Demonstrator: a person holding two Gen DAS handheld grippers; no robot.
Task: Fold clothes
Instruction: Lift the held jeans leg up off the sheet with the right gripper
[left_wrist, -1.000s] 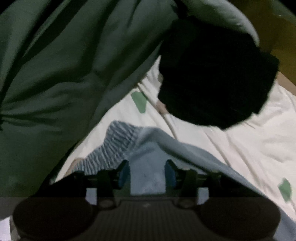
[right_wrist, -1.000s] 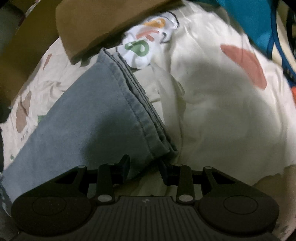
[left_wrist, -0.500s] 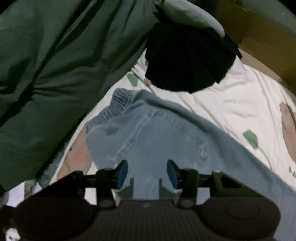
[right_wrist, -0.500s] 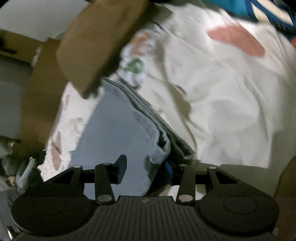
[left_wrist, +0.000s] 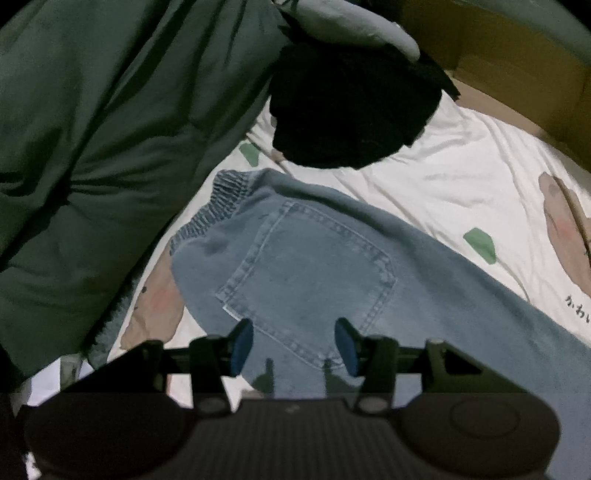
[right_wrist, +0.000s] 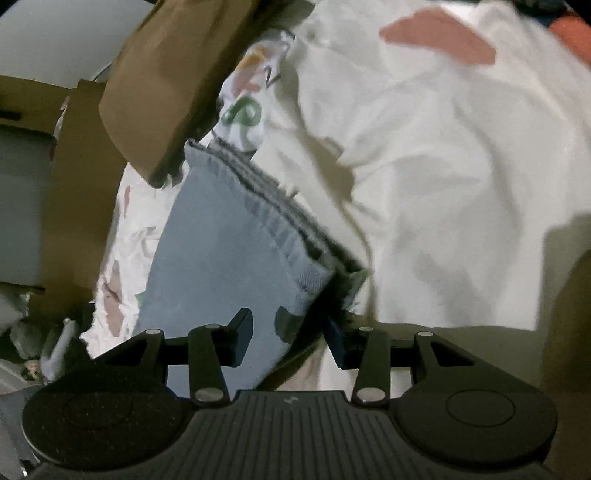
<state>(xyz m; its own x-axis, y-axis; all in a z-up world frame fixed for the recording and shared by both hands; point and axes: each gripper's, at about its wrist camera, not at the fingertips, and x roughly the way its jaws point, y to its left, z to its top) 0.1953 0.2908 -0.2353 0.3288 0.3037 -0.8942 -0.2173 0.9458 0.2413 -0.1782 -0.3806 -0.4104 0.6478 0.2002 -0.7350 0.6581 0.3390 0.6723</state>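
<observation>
Light blue jeans (left_wrist: 314, 266) lie on a white printed sheet (left_wrist: 461, 177), elastic waistband at the upper left and a back pocket facing up. My left gripper (left_wrist: 293, 347) hovers open over the pocket's lower edge, and its fingers cast shadows on the denim. In the right wrist view the stacked leg hems of the jeans (right_wrist: 221, 258) run diagonally across the sheet (right_wrist: 443, 184). My right gripper (right_wrist: 288, 339) stands open with the near hem corner lying between its fingers, and the pads are not pressing on it.
A bulky dark green quilt (left_wrist: 110, 147) fills the left side, with a black garment (left_wrist: 351, 110) beyond the waistband. Cardboard (left_wrist: 517, 74) borders the far edge. A brown cushion (right_wrist: 166, 81) and a cardboard box (right_wrist: 74, 184) lie past the hems.
The left gripper drew back and rose, so the waistband and pocket came into view. The right gripper rolled and dropped a little, and its jaws widened around the hem corner.
</observation>
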